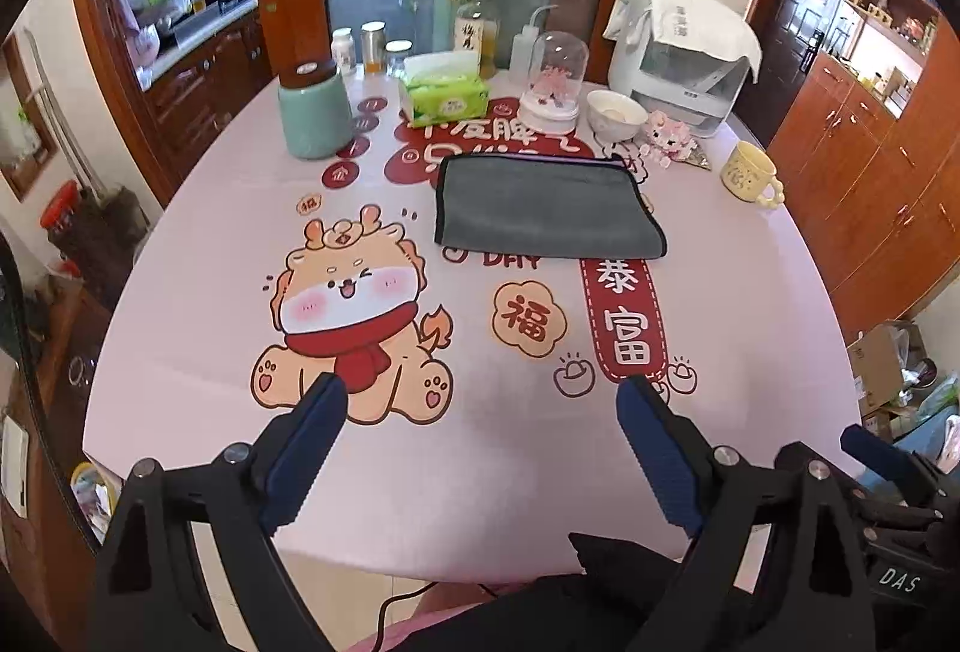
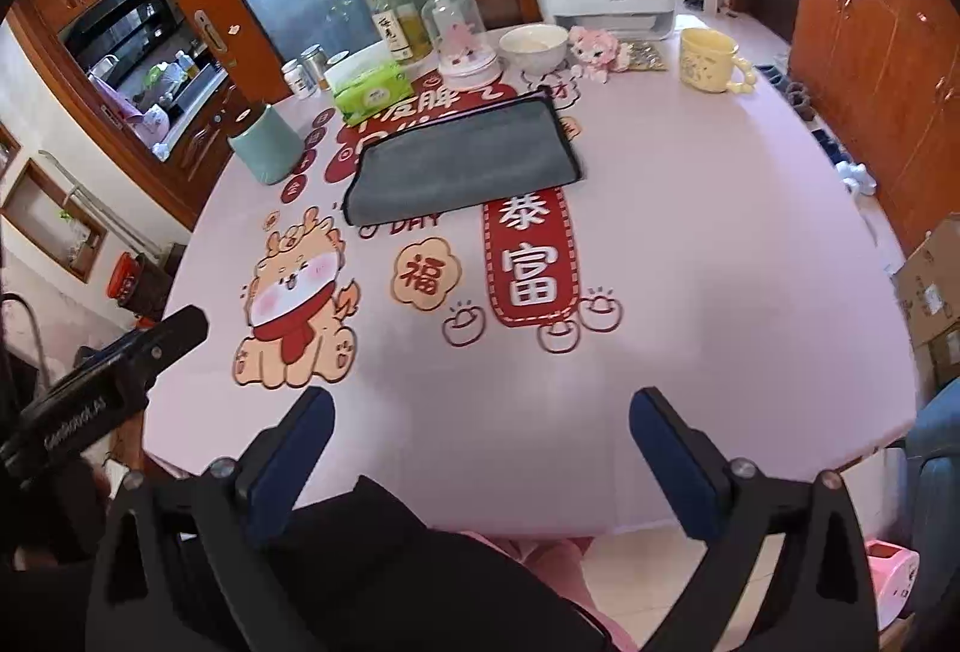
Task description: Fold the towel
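Hovering over the near edge of the desk, both claws hang well short of the work. On the left, the left claw has its blue pads spread wide with nothing between them, and below it lies only the cartoon dragon print on the pink cover. Past that print, toward the far left, stands a green jar, with a tissue pack a little to its right.

In the middle of the desk lies the towel, a grey cloth with a dark hem. It rests flat as a wide rectangle, and a second hem line along its far edge suggests it is already doubled once, though the layers cannot be counted for certain. It sits well apart from both claws, near the glass dome and bowl behind it.

On the right, the right claw is likewise fully parted and empty above bare cover, with the towel ahead and slightly left of it. A yellow mug stands off to the towel's right, clear of it.

Judged from this, the step in hand is the approach before a fold. The next move likely calls for both claws to reach forward, each pinching one corner of the same short edge, then carrying that edge across to meet the opposite one without dragging the cloth into the dome or bowl.
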`<state>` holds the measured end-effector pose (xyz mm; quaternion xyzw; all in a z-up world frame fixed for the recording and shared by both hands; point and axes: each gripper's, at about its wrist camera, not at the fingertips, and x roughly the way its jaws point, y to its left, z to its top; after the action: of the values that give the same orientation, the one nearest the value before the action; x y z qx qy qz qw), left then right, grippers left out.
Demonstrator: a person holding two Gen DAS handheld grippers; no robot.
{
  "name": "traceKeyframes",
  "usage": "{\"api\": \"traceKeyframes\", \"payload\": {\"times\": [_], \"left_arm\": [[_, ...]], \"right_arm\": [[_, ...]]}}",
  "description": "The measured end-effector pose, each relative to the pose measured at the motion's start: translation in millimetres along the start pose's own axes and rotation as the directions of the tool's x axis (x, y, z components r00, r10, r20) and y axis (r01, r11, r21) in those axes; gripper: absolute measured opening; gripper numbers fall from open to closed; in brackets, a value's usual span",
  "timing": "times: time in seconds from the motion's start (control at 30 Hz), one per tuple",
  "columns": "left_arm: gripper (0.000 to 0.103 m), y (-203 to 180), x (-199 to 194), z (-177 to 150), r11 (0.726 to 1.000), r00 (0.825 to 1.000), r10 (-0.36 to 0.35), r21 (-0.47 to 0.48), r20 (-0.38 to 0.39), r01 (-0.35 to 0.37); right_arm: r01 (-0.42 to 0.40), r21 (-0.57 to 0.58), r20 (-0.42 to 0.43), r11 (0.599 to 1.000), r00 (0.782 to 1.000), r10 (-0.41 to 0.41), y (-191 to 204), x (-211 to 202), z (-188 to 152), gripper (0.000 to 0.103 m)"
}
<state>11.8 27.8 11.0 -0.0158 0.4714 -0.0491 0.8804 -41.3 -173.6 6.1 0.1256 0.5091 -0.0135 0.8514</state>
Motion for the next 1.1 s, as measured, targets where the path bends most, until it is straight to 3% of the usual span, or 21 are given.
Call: {"api": "traceKeyframes", "payload": {"times": [0.27,0.5,0.63,1.1], "left_arm": [[0.093,-2.9,-12.8,-7.1,0.994,0.993,0.106,-0.025,0.041,-0.105],[0.093,1.9,-13.7,-8.0,0.993,0.993,0.113,-0.040,0.043,-0.111],[0.103,2.8,-13.1,-8.2,0.993,0.992,0.117,-0.035,0.043,-0.115],[0.103,1.2,-8.5,-4.2,0.987,0.986,0.161,-0.027,0.040,-0.160]], "right_arm": [[0.018,-0.063,0.087,0.998,0.996,-0.012,6.0,-14.7,-3.5,0.103],[0.027,-0.076,0.098,0.997,0.995,-0.020,8.2,-15.5,-0.1,0.103],[0.029,-0.082,0.112,0.996,0.993,-0.020,10.8,-16.7,0.5,0.103],[0.026,-0.091,0.109,0.996,0.994,-0.016,13.1,-12.0,5.3,0.103]]}}
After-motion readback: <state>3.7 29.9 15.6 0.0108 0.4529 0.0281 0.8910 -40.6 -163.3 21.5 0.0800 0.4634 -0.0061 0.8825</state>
